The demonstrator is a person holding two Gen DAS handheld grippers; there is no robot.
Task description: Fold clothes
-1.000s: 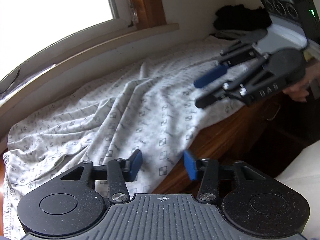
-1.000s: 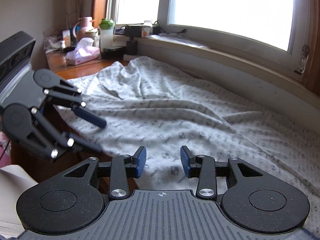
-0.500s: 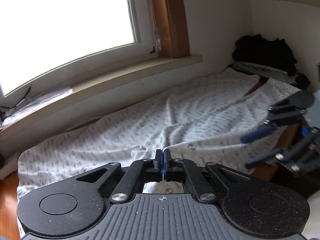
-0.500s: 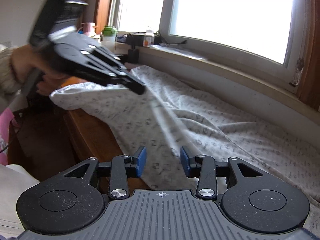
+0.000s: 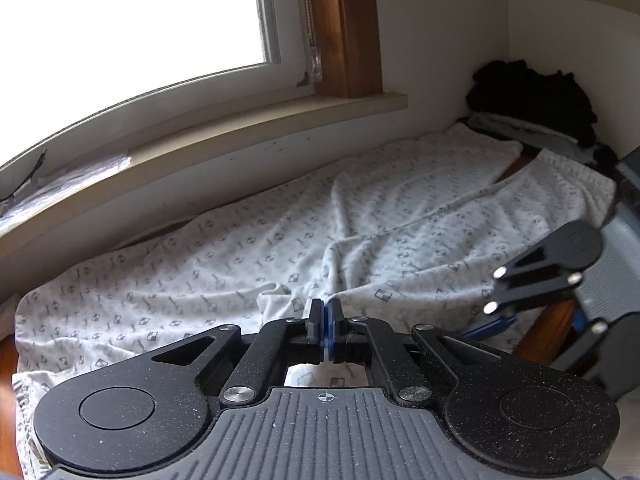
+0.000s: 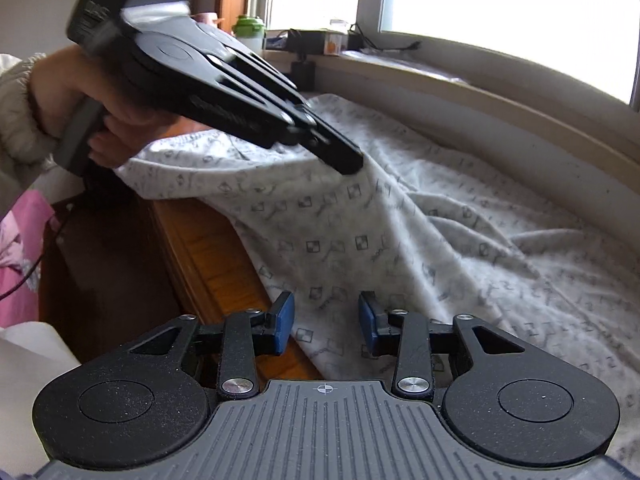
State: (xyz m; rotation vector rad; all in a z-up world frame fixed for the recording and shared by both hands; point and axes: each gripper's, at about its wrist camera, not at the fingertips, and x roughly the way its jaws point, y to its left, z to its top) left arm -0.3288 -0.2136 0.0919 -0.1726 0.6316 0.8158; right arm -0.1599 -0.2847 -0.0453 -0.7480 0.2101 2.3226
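Pink cloth (image 6: 20,256), right view only

White printed cotton-like cloth garment (image 5: 400,224): soft, matt, creased. Orange-brown wooden table edge (image 6: 208,256): smooth, semi-gloss varnish. Black plastic left gripper (image 5: 325,330): matt, finely speckled housing, ribbed grey cover, bright metal pivot screws, blue rubbery pads (image 5: 329,332). Pale window sill (image 5: 240,140): matt painted.

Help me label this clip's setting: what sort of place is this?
Probably a lived-in room at home, maybe a bedroom. A patterned garment is spread over a wooden surface below a window, dark clothes are piled in the corner, and bottles crowd the sill.
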